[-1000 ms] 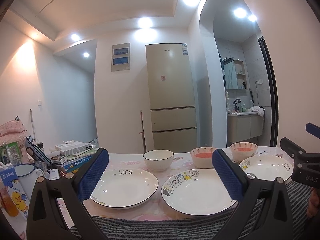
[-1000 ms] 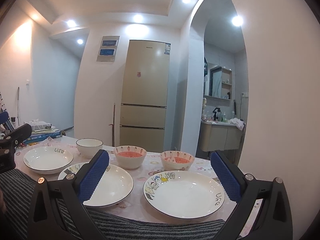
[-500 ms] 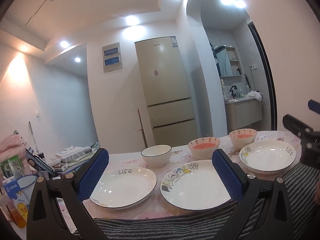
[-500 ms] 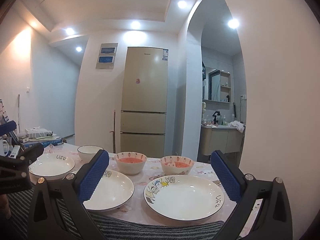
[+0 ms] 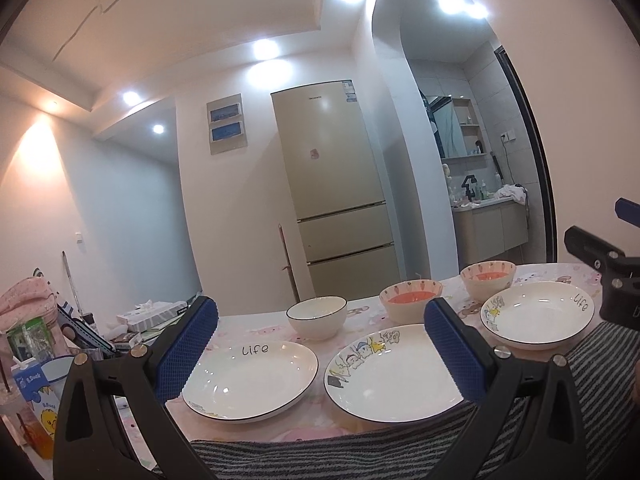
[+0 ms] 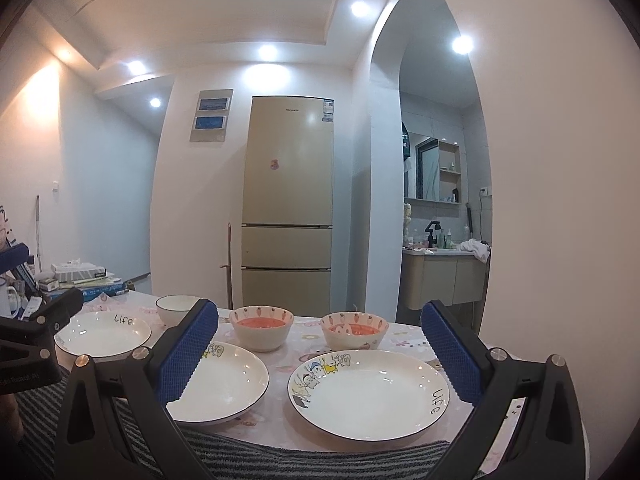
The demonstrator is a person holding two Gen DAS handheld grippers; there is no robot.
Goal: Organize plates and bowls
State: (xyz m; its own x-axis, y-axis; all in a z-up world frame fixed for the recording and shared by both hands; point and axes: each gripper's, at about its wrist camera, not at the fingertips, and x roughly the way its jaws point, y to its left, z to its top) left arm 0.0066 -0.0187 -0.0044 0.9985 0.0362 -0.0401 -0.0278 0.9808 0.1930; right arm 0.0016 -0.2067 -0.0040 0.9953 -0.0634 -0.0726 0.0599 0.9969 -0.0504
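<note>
Three white plates lie in a row on the table: a left plate (image 5: 250, 380) (image 6: 102, 332), a middle plate (image 5: 394, 376) (image 6: 224, 384) and a right plate (image 5: 536, 314) (image 6: 368, 394). Behind them stand a plain white bowl (image 5: 317, 316) (image 6: 176, 309) and two carrot-patterned bowls with red insides (image 6: 262, 327) (image 6: 354, 330). My left gripper (image 5: 320, 344) is open and empty, held at the near edge before the left and middle plates. My right gripper (image 6: 318, 352) is open and empty before the middle and right plates.
A striped cloth (image 6: 280, 460) covers the table's near edge. Books, a tissue box (image 5: 154, 312), a mug and drink cartons (image 5: 36, 392) crowd the left end. A fridge (image 6: 286, 232) stands beyond the table, a washroom alcove to its right.
Both grippers have tilted upward a little, so the table sits lower in both views. Neither gripper has closed, and the plates and bowls have not moved.
</note>
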